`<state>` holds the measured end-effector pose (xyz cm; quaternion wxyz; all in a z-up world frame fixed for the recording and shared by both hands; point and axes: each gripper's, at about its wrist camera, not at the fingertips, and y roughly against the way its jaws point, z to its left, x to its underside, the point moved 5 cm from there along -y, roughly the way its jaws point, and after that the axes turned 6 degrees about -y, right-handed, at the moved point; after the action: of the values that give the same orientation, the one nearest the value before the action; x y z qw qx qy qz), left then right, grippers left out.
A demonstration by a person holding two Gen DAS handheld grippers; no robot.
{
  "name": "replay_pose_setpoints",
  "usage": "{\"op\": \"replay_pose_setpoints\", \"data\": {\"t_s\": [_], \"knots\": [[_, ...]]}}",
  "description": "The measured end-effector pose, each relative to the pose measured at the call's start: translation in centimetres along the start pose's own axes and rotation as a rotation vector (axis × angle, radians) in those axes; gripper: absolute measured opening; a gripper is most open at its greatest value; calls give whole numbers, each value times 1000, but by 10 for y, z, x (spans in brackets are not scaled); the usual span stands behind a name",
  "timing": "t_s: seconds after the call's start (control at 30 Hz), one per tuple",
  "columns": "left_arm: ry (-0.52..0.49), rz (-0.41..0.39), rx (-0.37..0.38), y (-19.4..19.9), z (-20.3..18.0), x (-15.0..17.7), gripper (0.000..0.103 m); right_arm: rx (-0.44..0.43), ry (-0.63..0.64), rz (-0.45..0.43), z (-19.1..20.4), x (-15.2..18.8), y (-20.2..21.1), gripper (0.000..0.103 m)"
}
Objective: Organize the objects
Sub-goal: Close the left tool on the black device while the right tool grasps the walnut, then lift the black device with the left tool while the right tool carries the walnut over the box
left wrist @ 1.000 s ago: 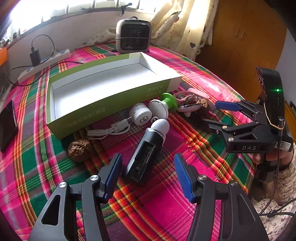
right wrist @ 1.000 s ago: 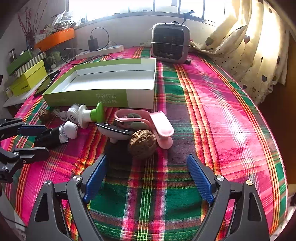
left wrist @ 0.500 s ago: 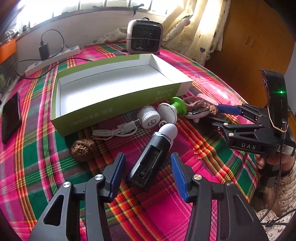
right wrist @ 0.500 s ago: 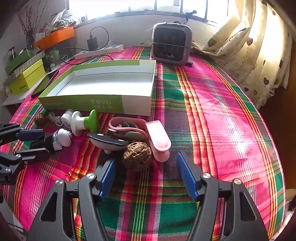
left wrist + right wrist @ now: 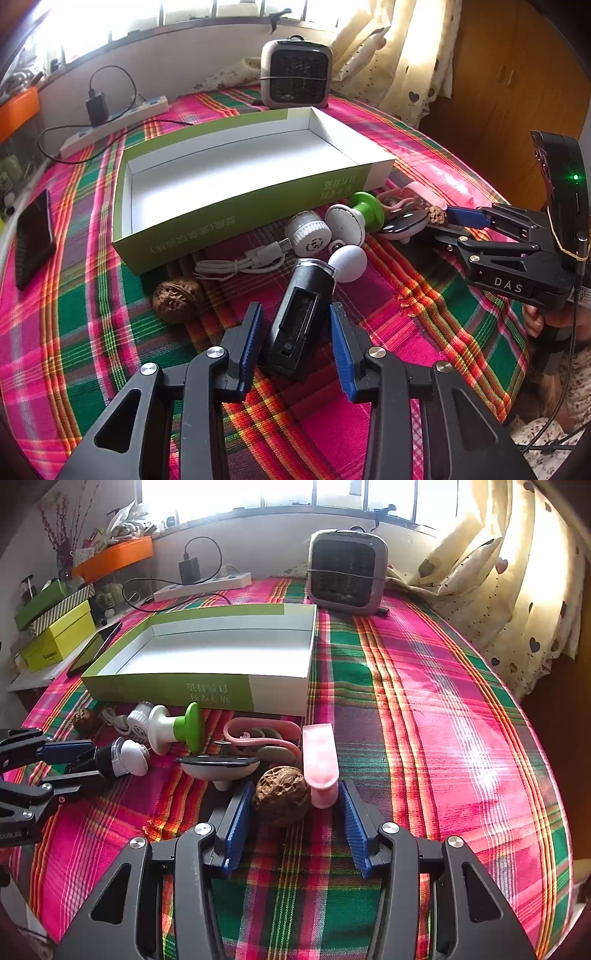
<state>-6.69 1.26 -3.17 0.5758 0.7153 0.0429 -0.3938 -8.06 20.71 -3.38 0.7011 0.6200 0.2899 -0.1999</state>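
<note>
Tilting down toward the plaid cloth [image 5: 110, 332], just in front of the green box [image 5: 229, 221]. Left gripper [image 5: 295, 343], jaws just closing around the black device [image 5: 301, 317], not yet pressing. Right gripper [image 5: 291, 819] likewise narrowing around the walnut [image 5: 282, 799] and pink clip [image 5: 320, 760], small gaps remaining.
</note>
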Motion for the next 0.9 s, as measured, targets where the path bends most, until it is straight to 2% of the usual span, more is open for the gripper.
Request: {"op": "replay_pose_setpoints", "data": {"t_s": [0.2,0.23,0.27,0.9], "knots": [[12,0,-9,0,4,0,26,-6,2,-4,0,0,1,46],[11,0,-11,0,4,0,26,-10,5,-2,1,0,0,36],[8,0,-15,-1,3,0,26,-11,8,-4,1,0,0,30],[22,-12,-43,-4,3,-2,25,-7,2,-5,3,0,0,30]]}}
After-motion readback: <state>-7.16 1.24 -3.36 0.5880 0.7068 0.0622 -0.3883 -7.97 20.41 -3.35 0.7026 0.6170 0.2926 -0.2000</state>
